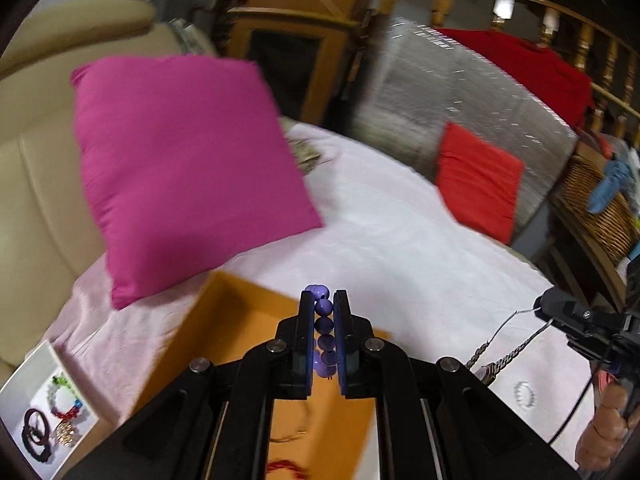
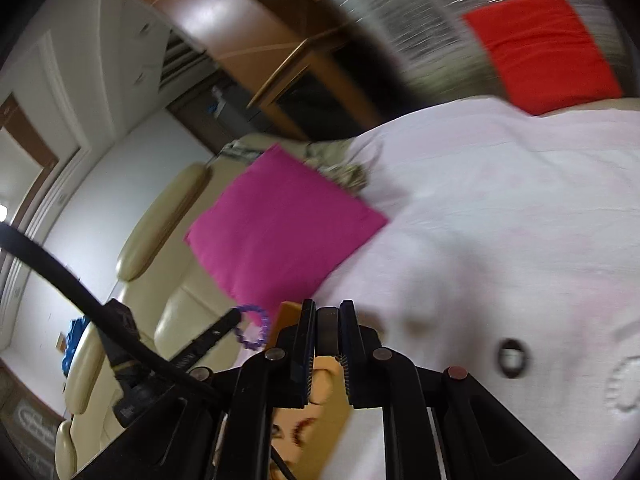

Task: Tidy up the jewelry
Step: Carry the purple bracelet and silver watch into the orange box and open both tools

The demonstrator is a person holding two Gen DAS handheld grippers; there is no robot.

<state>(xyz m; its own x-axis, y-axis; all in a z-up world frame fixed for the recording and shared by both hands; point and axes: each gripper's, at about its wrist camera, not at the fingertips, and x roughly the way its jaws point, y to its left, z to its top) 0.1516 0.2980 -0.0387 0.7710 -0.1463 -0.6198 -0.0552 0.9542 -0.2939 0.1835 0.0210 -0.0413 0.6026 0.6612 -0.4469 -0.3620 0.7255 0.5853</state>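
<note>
My left gripper (image 1: 323, 300) is shut on a purple bead bracelet (image 1: 323, 307), held above an open orange box (image 1: 240, 320). In the box lie a red bead bracelet (image 1: 286, 468) and a thin bangle (image 1: 288, 437). My right gripper (image 2: 328, 312) is shut on the grey metal band of a silver watch (image 2: 328, 332). In the left wrist view the right gripper (image 1: 538, 309) is at the far right, with the watch (image 1: 487, 372) dangling from it. The right wrist view shows the left gripper (image 2: 234, 319) with the purple bracelet (image 2: 252, 326) beside the orange box (image 2: 324, 400).
A white box (image 1: 28, 384) with several bracelets sits at the lower left. On the white cloth (image 1: 400, 240) lie a white bead bracelet (image 1: 524, 394) and a dark ring-shaped piece (image 2: 512, 357). A pink cushion (image 1: 180, 168) and a red cushion (image 1: 476, 180) lie farther back.
</note>
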